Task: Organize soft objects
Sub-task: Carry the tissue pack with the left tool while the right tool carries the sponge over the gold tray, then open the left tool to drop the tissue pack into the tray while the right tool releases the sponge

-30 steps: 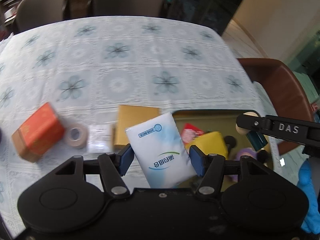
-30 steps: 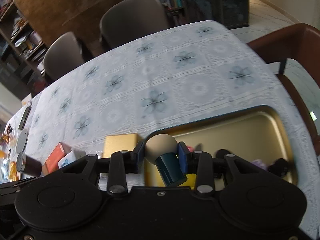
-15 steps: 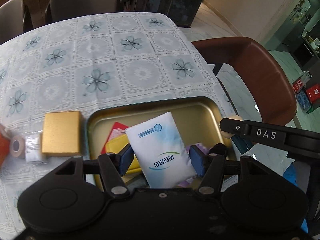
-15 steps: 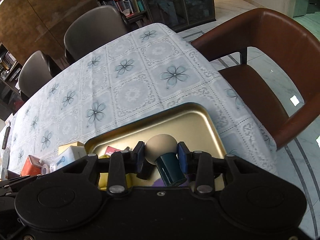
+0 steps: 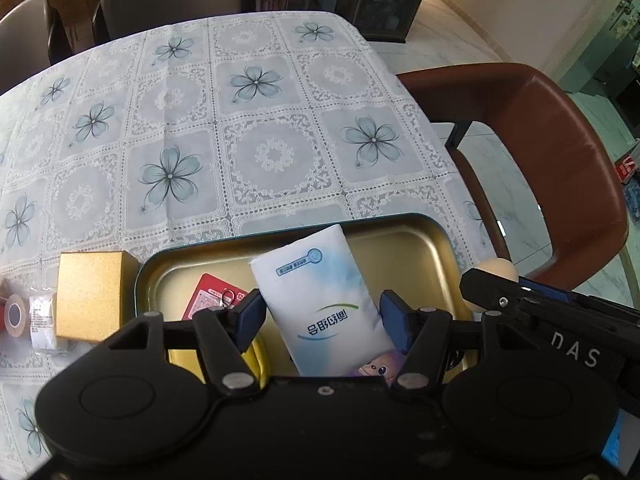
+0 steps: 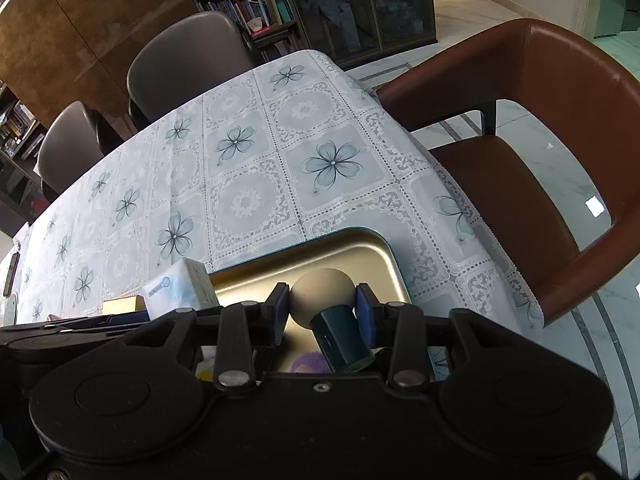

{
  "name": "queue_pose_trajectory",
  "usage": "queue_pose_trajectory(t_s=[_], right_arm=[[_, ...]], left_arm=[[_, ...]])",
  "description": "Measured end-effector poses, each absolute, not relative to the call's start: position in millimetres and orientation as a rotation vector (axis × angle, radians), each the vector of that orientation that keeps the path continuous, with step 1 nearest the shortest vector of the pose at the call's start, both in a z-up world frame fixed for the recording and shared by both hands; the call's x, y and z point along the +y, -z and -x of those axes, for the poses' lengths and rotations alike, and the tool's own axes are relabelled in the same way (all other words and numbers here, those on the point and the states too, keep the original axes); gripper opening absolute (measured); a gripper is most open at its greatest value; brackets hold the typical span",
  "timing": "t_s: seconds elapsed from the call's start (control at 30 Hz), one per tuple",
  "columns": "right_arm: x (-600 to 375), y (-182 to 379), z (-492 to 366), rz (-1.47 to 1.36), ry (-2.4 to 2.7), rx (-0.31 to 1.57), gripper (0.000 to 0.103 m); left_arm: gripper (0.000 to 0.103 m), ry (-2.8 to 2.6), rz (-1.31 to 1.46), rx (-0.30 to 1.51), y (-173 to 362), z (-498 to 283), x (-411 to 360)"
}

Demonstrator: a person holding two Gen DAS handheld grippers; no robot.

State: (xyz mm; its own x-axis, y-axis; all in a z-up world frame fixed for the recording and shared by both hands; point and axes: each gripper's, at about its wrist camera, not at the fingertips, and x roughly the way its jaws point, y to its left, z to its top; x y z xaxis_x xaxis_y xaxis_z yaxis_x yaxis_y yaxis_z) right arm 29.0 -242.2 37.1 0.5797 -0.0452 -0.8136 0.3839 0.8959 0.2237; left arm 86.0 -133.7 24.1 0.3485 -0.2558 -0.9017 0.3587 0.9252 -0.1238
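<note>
Two items were still carried over the gold tray [image 5: 440, 240], so not done yet. The tissue pack [image 5: 324, 300] sat between the left gripper [image 5: 322, 316] pads, though whether it was pinched couldn't be told, and a sponge-tipped applicator [image 6: 328, 304] was clamped in the right gripper [image 6: 322, 312].

**A dining room at home**

A bench [image 6: 256, 184] wears a lace-patterned cloth [image 5: 256, 152] printed with blue flowers. Upholstered chairs stand around it: two grey ones [image 6: 188, 60] on the far side, a brown leather one [image 6: 552, 128] at the end. Behind them a bookcase [image 6: 256, 0] is packed with books, beside a dark glass-fronted cabinet [image 6: 368, 4] and a wood-panelled wall [image 6: 80, 32]. The floor [image 6: 520, 4] is pale polished tile with inlaid lines. A gold tray [image 5: 436, 248] sits at the bench's near edge.
</note>
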Motion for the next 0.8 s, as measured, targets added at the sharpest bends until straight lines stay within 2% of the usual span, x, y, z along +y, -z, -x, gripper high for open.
queue_pose_trajectory(t_s=[0.13, 0.37, 0.8], right_arm=[[-244, -34, -34, -0.399, 0.245, 0.933, 0.041], [-243, -31, -38, -0.419, 0.226, 0.936, 0.041], [-226, -27, -36, -0.414, 0.236, 0.958, 0.041]], left_arm=[[0.07, 0.364, -0.092, 1.167, -19, -90, -129], [0.075, 0.335, -0.087, 1.174, -20, -88, -117], [0.077, 0.3, -0.081, 1.185, -21, -73, -74]])
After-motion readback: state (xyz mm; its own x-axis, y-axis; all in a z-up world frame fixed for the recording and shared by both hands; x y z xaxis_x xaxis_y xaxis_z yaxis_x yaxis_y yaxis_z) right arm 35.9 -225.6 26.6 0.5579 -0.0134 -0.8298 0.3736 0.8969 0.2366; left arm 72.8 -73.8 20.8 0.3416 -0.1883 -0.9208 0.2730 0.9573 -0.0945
